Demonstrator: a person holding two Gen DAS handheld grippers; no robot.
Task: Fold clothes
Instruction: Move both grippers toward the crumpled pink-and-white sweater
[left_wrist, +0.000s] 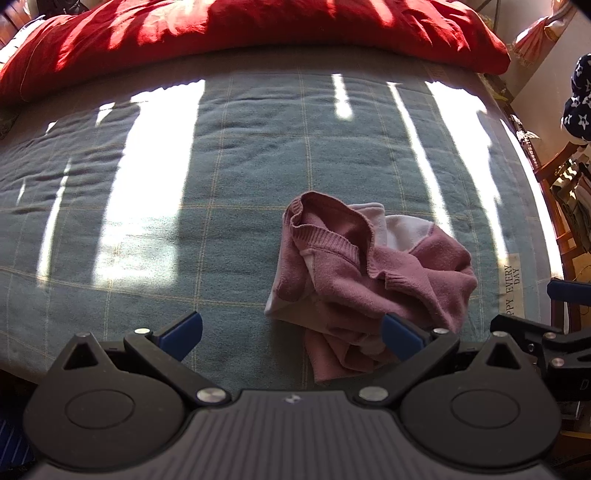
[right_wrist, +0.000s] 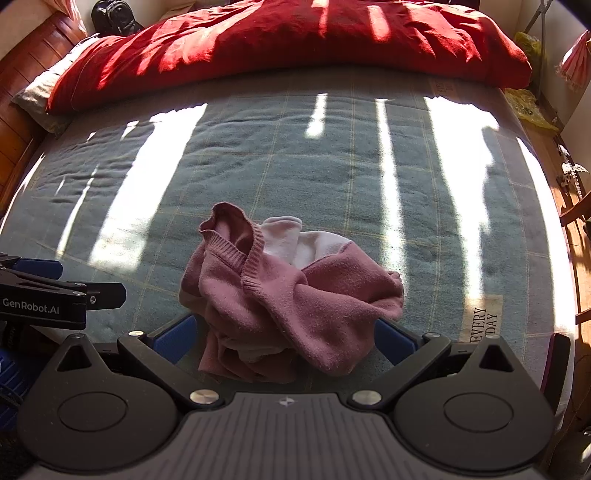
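Hovering low at the near edge of the bed, both tongs stand spread wide with nothing between their blue pads. The left tongs (left_wrist: 291, 332) sit a little left of the garment, with the right-hand pad (left_wrist: 400, 338) overlapping the sweater's near edge in its own view; whether it touches the knit I cannot tell. The right tongs (right_wrist: 282, 338) face the heap squarely, and its near folds lie between the two pads without being pinched.

Just beyond them lies the pink sweater (right_wrist: 291, 291), bunched into a loose mound on the green checked blanket (left_wrist: 221, 184). Its ribbed neckline stands up toward the far left of the pile, a paler panel shows behind it, and a sleeve or hem trails toward the near edge. It is crumpled, not flat and not folded, so the step in hand reads as getting hold of the garment to spread it out.

As I judge it, the next move calls for each of the tongs to close on a separate edge, such as the shoulders beside the ribbed collar or the two hem corners, then lift and draw apart so the knit opens flat. The soft knit may drag extra layers along if the bite goes too deep.

Farther back, sun stripes cross the blanket, a printed label (right_wrist: 484, 319) sits to the right, and a red duvet (right_wrist: 295, 40) is heaped along the far side of the bed.
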